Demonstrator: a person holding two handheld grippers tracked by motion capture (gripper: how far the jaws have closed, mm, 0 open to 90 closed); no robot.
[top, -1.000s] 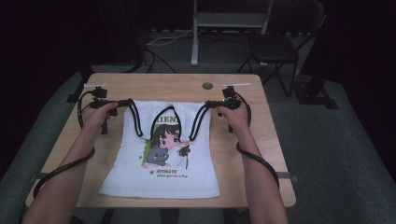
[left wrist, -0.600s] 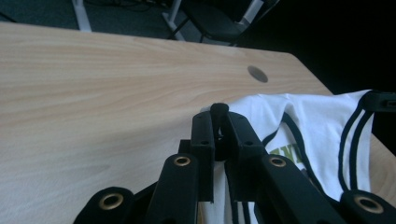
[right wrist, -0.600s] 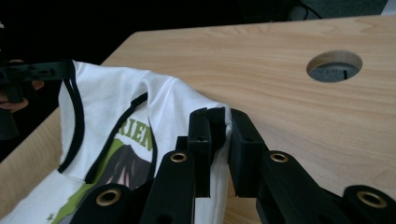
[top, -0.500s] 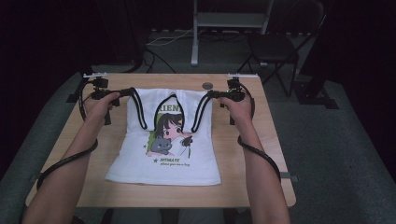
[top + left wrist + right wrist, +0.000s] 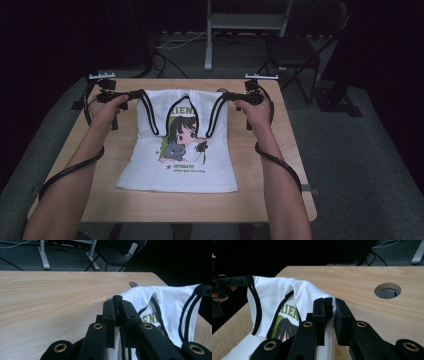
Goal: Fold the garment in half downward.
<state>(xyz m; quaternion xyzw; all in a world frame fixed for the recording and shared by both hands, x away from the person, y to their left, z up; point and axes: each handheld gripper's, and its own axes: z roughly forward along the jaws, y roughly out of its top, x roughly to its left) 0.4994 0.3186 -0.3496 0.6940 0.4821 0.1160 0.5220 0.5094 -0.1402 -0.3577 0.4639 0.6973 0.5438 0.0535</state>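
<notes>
High view: holding white sleeveless shirt (image 5: 180,150) by both shoulder straps, left tongs (image 5: 134,94) clamped on the strap at the picture's left, right tongs (image 5: 226,95) clamped on the strap at the picture's right. Top of shirt lifted off the counter (image 5: 270,165) and stretched between the two tongs; lower hem lying flat on the wood near the counter's near edge. Showing black-trimmed armholes and neckline, cartoon print of a figure with a grey cat, green lettering above and below. Forearms entering from the bottom, a cable trailing along each. Small round hole (image 5: 221,90) in the counter just behind the shirt's top edge, near the right tongs.

Left gripper view: left tongs (image 5: 117,303) pinching white fabric, jaws close together with only cloth between them. Shirt (image 5: 170,307) hanging to the right of the jaws, far strap running to the other tongs at the frame's right edge. Bare counter (image 5: 50,295) stretching to the left.

Right gripper view: right tongs (image 5: 328,306) gripping a fold of white fabric, jaws nearly together on it. Shirt (image 5: 274,305) spreading to the left toward the other tongs. Hole (image 5: 387,290) lying to the right, well apart from the cloth.
</notes>
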